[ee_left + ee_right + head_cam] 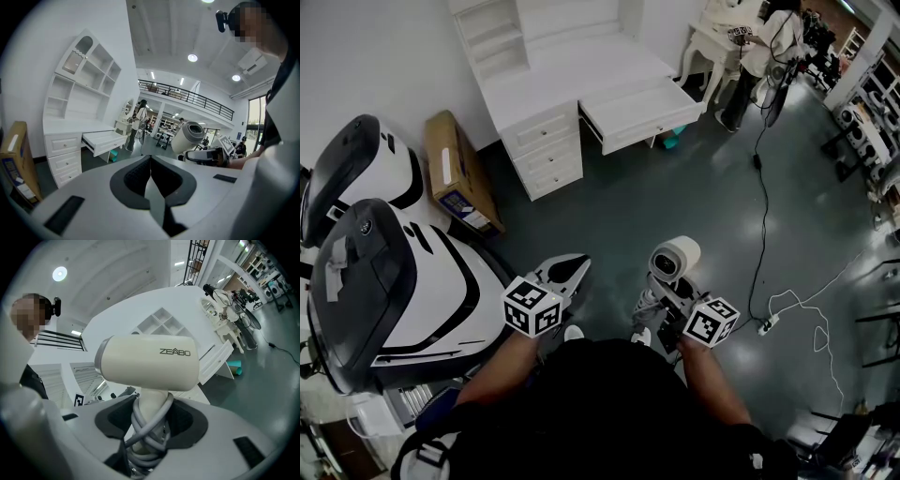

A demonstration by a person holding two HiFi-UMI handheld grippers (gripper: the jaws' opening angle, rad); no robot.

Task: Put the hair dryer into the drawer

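l gripper (577,263) jaws together, r gripper (660,284) clamped

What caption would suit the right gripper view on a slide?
Right gripper holds a cream hair dryer by its handle, open drawer beyond.

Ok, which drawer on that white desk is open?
The wide drawer, right of the three stacked drawers in the head view: it stands pulled out toward the room, while those three sit shut.

Dark, glossy floor (675,216). Standing on it: white desk (546,141) against the wall, one drawer (639,114) pulled out; cardboard box (457,173) beside it. Black cable (761,225) trails across; white power strip (766,325) lies near its end. Small teal item (670,140), possibly a box, beneath the drawer.
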